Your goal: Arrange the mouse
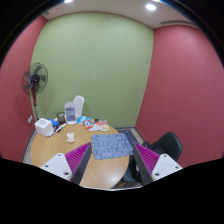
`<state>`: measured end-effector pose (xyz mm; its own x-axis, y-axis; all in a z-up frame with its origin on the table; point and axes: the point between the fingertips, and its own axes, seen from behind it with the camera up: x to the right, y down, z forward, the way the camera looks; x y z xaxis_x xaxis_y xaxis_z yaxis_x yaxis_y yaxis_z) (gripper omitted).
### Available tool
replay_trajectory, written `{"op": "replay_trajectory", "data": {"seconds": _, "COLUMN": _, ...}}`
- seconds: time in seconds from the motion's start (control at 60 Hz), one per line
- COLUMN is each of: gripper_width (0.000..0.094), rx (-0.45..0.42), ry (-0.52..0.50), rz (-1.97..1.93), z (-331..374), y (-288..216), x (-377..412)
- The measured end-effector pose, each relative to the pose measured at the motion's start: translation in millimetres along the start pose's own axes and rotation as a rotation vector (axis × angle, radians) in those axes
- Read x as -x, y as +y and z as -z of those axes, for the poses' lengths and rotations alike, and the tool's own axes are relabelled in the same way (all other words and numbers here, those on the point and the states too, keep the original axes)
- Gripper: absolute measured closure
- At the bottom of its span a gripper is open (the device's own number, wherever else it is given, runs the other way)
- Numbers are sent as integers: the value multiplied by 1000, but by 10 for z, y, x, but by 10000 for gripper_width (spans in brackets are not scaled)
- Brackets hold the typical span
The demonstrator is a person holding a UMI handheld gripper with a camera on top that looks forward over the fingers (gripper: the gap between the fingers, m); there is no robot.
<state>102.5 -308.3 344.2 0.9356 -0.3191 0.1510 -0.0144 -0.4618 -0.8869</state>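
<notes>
A blue patterned mouse mat lies on the round wooden table, just ahead of my fingers and between them. My gripper is open and empty, held above the table's near edge, with its magenta pads spread wide on either side of the mat. A small dark object sits on the table left of the mat; I cannot tell whether it is the mouse.
A clear water jug, a white box and some coloured packets stand at the table's far side. A standing fan is at the left wall. A black chair stands right of the table.
</notes>
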Motion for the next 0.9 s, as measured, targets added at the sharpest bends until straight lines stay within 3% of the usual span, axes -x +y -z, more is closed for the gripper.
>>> {"op": "replay_trajectory", "data": {"seconds": 0.183, "gripper_width": 98, "rx": 61, "ry": -23, "rz": -3, "z": -205, "y": 427, "x": 30}}
{"op": "replay_trajectory", "data": {"seconds": 0.283, "gripper_width": 99, "rx": 153, "ry": -44, "rz": 14, "z": -277, "y": 839, "x": 248}}
{"op": "replay_trajectory", "data": {"seconds": 0.4, "gripper_width": 104, "rx": 246, "ry": -127, "rz": 38, "z": -548, "y": 1431, "x": 686}}
{"op": "replay_trajectory", "data": {"seconds": 0.517, "gripper_width": 95, "rx": 305, "ry": -227, "rz": 44, "z": -870, "y": 1699, "x": 1326}}
{"op": "replay_trajectory", "data": {"seconds": 0.717, "gripper_width": 96, "rx": 212, "ry": -343, "rz": 75, "z": -1963, "y": 1430, "x": 2375}}
{"op": "replay_trajectory", "data": {"seconds": 0.9, "gripper_width": 103, "rx": 177, "ry": -357, "rz": 82, "z": -3159, "y": 1131, "x": 2990}}
